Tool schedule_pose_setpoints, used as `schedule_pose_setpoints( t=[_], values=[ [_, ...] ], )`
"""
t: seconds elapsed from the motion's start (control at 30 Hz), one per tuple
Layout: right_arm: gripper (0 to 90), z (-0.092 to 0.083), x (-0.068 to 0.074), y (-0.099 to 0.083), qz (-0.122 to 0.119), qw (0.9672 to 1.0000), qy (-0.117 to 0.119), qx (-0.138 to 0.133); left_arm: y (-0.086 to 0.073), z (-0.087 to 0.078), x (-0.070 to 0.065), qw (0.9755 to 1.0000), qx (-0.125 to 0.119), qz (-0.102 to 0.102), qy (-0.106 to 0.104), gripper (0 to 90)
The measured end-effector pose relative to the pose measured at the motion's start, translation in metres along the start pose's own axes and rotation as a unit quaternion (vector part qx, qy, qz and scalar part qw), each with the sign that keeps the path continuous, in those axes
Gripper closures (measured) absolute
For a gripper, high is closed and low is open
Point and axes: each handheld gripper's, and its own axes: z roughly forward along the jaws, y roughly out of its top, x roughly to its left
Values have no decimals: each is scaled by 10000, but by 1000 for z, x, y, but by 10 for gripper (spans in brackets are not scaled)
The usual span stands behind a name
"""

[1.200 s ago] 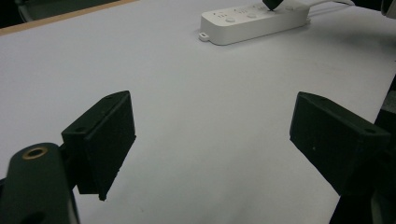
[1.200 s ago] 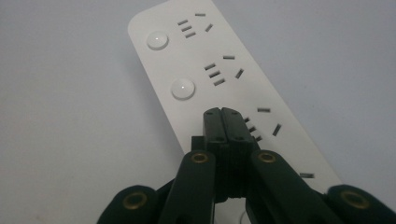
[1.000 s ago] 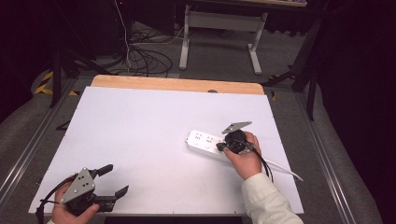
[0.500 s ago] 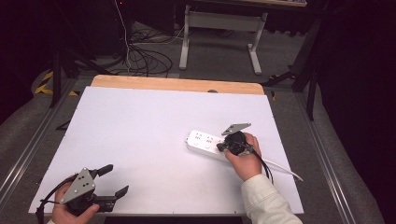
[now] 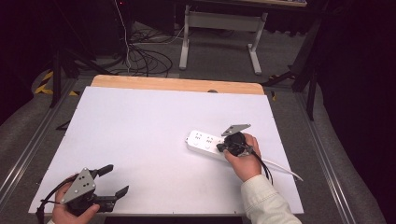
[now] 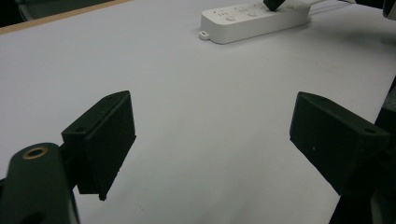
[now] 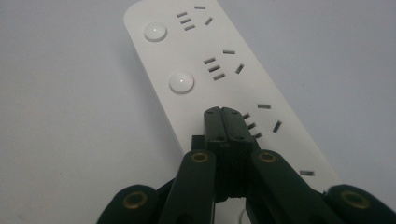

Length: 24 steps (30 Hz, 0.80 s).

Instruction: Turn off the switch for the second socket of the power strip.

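Table (image 5: 140, 140): big and white; the power strip (image 5: 205, 143) lies on its right side, its long way running from my right hand up and to the left.
Right gripper (image 7: 227, 122): jaws shut with nothing between them; tips pressing down where the third button should be; nearer hand.
Left gripper (image 5: 112, 179): jaws wide open, holding nothing; well apart from the strip.
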Motion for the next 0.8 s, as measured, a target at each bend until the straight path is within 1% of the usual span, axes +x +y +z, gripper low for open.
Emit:
schedule_pose_setpoints(
  t=[0.2, 0.33, 0.6, 0.73, 0.8],
  values=[
    [900, 0, 2, 0, -43, 10000, -60, 18, 0, 0, 0, 10000, 1, 0, 2, 148],
    [900, 0, 2, 0, 2, 10000, -55, -3, 0, 0, 0, 10000, 1, -3, 4, 148],
    [900, 0, 2, -2, 6, 9999, -83, -59, 0, 0, 0, 10000, 6, -5, 10, 149],
    [900, 0, 4, -2, -50, 9999, -122, -42, 0, 1, 0, 10000, 29, -1, 22, 150],
    [900, 0, 4, -2, -60, 9999, -139, -40, 0, 1, 0, 10000, 19, -30, 20, 150]
  ],
)
